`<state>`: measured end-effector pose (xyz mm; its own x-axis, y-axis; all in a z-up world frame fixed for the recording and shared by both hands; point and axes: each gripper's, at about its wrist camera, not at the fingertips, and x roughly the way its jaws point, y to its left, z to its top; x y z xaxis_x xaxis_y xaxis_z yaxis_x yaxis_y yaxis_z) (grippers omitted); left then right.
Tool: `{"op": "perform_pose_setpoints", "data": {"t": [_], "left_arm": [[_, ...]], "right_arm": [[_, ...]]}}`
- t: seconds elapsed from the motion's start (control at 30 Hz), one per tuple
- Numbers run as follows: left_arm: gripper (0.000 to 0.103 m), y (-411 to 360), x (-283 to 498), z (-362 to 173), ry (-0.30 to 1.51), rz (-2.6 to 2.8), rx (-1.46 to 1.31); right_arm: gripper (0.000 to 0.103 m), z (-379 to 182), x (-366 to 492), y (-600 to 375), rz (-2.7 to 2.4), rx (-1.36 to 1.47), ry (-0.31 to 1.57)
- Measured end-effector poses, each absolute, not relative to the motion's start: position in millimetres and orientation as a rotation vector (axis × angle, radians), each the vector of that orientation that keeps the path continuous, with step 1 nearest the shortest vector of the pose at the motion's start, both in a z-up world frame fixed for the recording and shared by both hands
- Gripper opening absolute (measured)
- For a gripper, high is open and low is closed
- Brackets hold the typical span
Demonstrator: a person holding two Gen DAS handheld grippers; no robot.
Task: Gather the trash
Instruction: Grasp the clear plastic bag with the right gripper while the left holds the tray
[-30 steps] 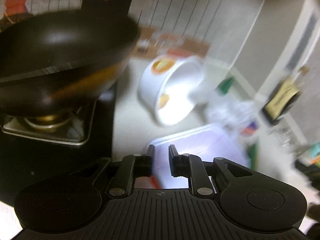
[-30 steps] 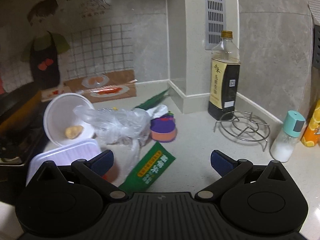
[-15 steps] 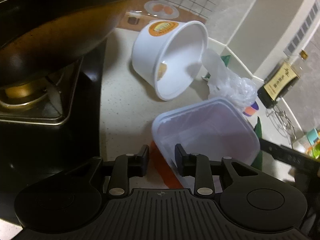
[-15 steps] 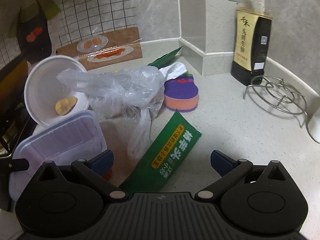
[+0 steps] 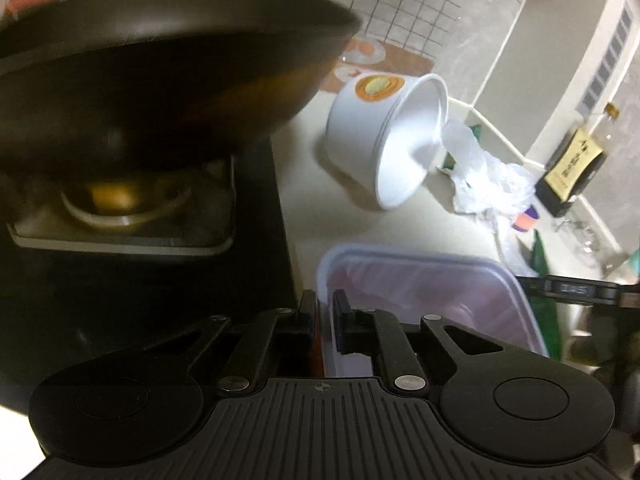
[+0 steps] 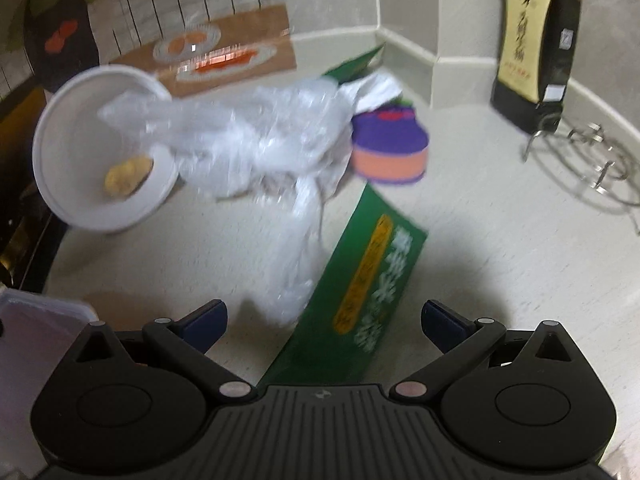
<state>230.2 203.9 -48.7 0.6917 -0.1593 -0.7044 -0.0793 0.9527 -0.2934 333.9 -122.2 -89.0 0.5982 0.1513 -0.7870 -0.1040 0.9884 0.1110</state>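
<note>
Left wrist view has the left tool (image 5: pixel 323 312) pinched down on the near rim of the translucent rectangular plastic takeout container (image 5: pixel 424 292), low centre of the frame, so that piece of trash looks claimed. Its corner also pokes into the lower left of the right wrist view.

Right tool (image 6: pixel 323 322) is spread wide and gripping nothing, hovering just above the flat green snack wrapper with yellow lettering (image 6: pixel 368 292) at lower centre. A crumpled clear plastic bag (image 6: pixel 260 148) lies over the wrapper's left edge and runs up to the tipped-over white paper bowl (image 6: pixel 96 148) at left, which has a small brownish scrap of food (image 6: pixel 127 174) inside.

My read: the step in hand is going for the wrapper or bag with the free tool while the container stays held. Next move would need dropping low to the desk (image 6: pixel 500 240) and closing on a thin, flat edge, and the bag could easily snag along.

Further out: a purple and orange sponge (image 6: pixel 390 152), a dark sauce bottle (image 6: pixel 536 52) and a wire trivet (image 6: pixel 592 168) at right, and a black wok (image 5: pixel 160 80) filling the upper left of the left view.
</note>
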Motion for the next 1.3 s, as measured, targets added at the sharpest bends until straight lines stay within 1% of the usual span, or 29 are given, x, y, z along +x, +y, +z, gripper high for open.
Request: {"op": "perform_pose_setpoints", "data": {"t": [0.1,0.33,0.43,0.57,0.6,0.63,0.67,0.7,0.73,0.77,0.83,0.87,1.03,1.17,1.3], "left_arm": [[0.012,204,234,-56,0.832,-0.066,-0.338],[0.013,209,230,-62,0.811,-0.121,-0.394],[0.012,212,229,-65,0.813,-0.148,-0.425],[0.012,210,233,-63,0.8,-0.173,-0.409],[0.012,209,235,-62,0.798,-0.183,-0.401],[0.012,209,237,-62,0.797,-0.193,-0.396],[0.012,209,239,-61,0.797,-0.204,-0.393],[0.012,209,242,-61,0.797,-0.214,-0.39],[0.012,208,245,-61,0.797,-0.226,-0.385],[0.012,207,248,-60,0.797,-0.236,-0.378],[0.012,206,253,-60,0.795,-0.257,-0.368],[0.012,205,257,-59,0.793,-0.269,-0.363],[0.012,196,274,-55,0.792,-0.339,-0.324],[0.012,186,290,-50,0.796,-0.402,-0.284],[0.012,174,300,-38,0.76,-0.436,-0.23]], "right_arm": [[0.103,-90,335,-117,0.122,0.05,0.915],[0.103,-93,338,-109,0.03,-0.011,0.946],[0.103,-93,340,-119,-0.063,0.025,0.953],[0.103,-89,348,-122,-0.019,0.002,1.011],[0.101,-87,348,-122,-0.001,0.008,1.017],[0.091,-85,346,-121,0.001,0.019,1.007],[0.085,-82,342,-120,-0.003,0.033,0.988],[0.07,-79,339,-119,-0.005,0.045,0.973],[0.052,-78,336,-117,-0.006,0.049,0.962],[0.044,-76,334,-113,-0.015,0.04,0.953],[0.022,-73,332,-107,-0.016,0.029,0.939],[0.017,-70,329,-105,-0.014,0.031,0.928],[0.014,-52,323,-108,-0.032,0.082,0.872],[0.013,-35,313,-120,-0.061,0.182,0.827],[0.013,-20,296,-130,-0.055,0.301,0.779]]}}
